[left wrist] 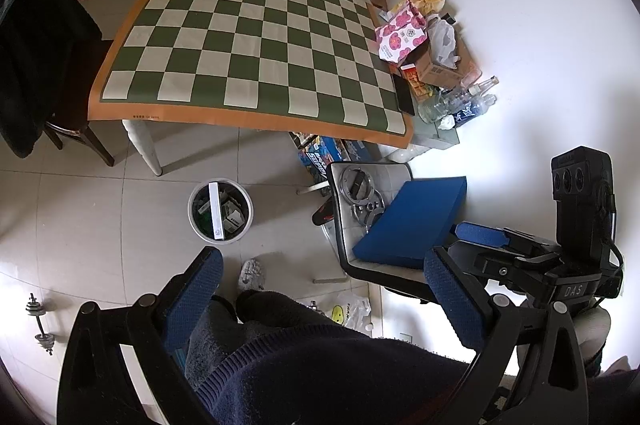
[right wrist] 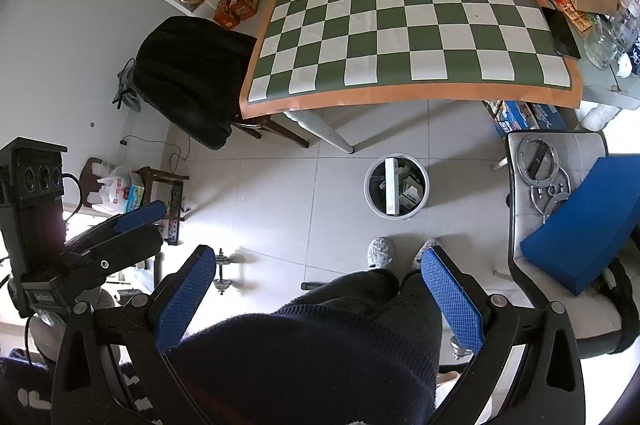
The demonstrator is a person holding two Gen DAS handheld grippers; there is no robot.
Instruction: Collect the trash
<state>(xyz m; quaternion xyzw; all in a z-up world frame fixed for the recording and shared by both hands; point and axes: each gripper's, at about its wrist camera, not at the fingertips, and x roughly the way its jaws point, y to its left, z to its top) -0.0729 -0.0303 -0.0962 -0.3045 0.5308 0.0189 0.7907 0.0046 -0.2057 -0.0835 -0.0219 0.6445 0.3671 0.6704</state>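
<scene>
Both grippers held up over the person's lap, well above the floor. Left gripper (left wrist: 320,301) released, jaws wide apart, nothing between them. Right gripper (right wrist: 320,301) same: spread, empty.

Trash bin (left wrist: 221,211) stands upright on the floor tiles, between the table leg and the chair (left wrist: 340,221), just ahead of the slippers. Already loaded: a long white box (left wrist: 215,211) lies across the top, plus small cartons under it, too small to tell what they are. The box's long axis runs away from the person toward the checkered surface (left wrist: 256,41); near end rests by the near rim.

The checkered part of the surface is bare. Leftover clutter sits at the surface's far right corner: pink floral bag (left wrist: 400,37), white plastic bag (left wrist: 442,39), brown carton (left wrist: 438,69), clear bottles (left wrist: 460,101). Cannot tell which of these count as trash.

Handling judgement: long white box looks light, stiff cardboard; take it across the narrow width near mid-length. Plastic bag is soft, crumples, pinch a fold. Bottles look slippery and could roll; if glass, fragile, so grip at the body, not the neck. Bin itself probably light and tips easily.
</scene>
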